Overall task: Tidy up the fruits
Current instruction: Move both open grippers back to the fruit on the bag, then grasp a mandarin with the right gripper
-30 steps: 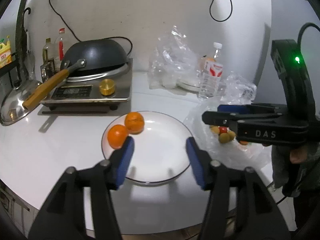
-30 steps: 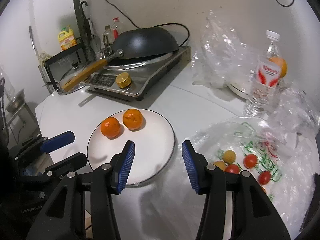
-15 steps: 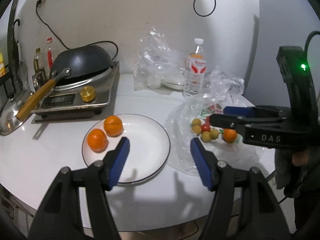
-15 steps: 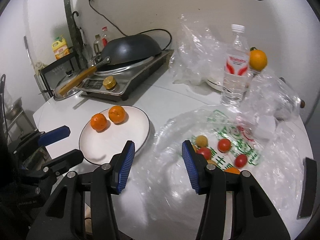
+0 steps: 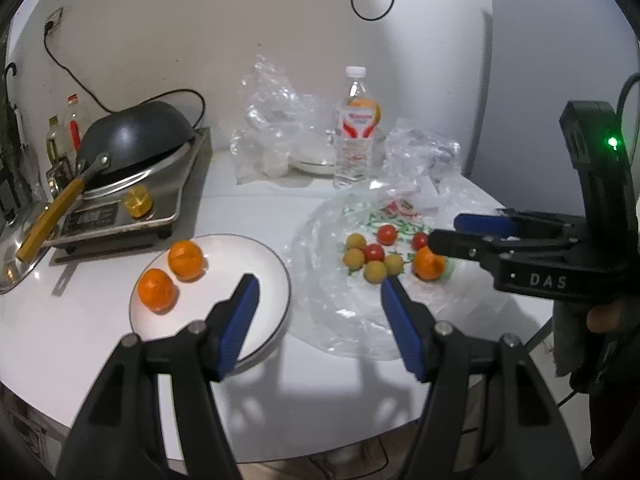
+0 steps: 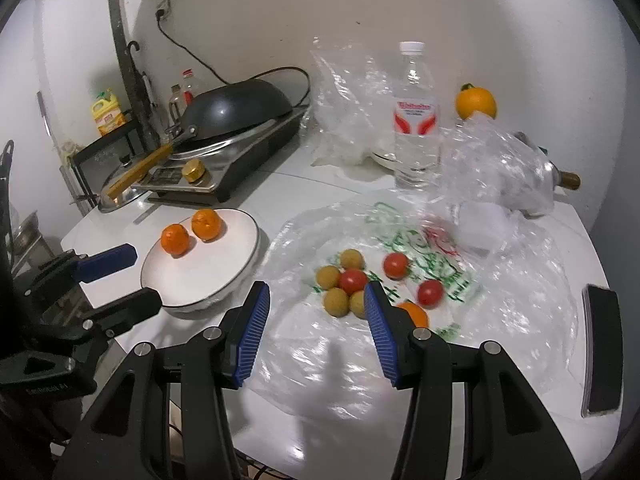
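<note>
"DAS" on right tongs [image 5: 444, 232]; bottle [image 6: 415, 120] label unreadable.

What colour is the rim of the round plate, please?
White round plate with a thin dark rim line, clearest in the left wrist view.

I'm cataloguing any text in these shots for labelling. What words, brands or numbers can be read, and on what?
"DAS": white letters on the body of the right gripper, seen from the left wrist.
Water bottle: red-and-white label, wording too blurred to read.
Plastic bag: green and red print, unreadable.
Yellow jug: label too small.
Cooker panel: markings unreadable.
Left gripper: faint body lettering, not legible.
</note>
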A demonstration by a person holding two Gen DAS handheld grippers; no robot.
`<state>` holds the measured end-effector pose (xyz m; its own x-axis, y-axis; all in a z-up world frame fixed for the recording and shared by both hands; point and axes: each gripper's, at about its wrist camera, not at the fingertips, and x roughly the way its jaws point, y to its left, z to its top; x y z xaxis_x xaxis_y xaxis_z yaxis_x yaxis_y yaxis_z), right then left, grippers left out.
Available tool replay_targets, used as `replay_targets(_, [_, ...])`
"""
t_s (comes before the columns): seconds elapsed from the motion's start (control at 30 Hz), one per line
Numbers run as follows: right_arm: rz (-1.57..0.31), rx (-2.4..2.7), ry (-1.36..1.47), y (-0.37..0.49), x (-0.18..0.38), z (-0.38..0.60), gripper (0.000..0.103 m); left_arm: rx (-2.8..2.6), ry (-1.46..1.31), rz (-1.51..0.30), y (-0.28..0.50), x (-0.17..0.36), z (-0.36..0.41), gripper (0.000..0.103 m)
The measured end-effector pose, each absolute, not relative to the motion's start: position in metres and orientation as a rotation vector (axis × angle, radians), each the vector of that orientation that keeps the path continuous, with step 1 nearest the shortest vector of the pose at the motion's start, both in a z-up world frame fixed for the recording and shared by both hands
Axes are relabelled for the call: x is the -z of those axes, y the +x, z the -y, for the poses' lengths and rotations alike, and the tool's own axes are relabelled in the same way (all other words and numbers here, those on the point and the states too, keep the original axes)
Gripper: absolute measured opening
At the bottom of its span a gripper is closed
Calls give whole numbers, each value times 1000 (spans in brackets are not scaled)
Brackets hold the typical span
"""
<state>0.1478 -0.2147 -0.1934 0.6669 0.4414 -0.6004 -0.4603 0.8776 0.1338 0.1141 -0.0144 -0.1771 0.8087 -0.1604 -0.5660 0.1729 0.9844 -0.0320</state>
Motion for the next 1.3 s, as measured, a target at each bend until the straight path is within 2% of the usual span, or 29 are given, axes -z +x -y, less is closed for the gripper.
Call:
replay_targets(0.57, [-709,-476,4,164,219,255,52,220,76,-648,134,187,56,65])
replay_targets(1.3, [-838,-521,-47,217,259,247,52,216,81,-730,179,217,77,65])
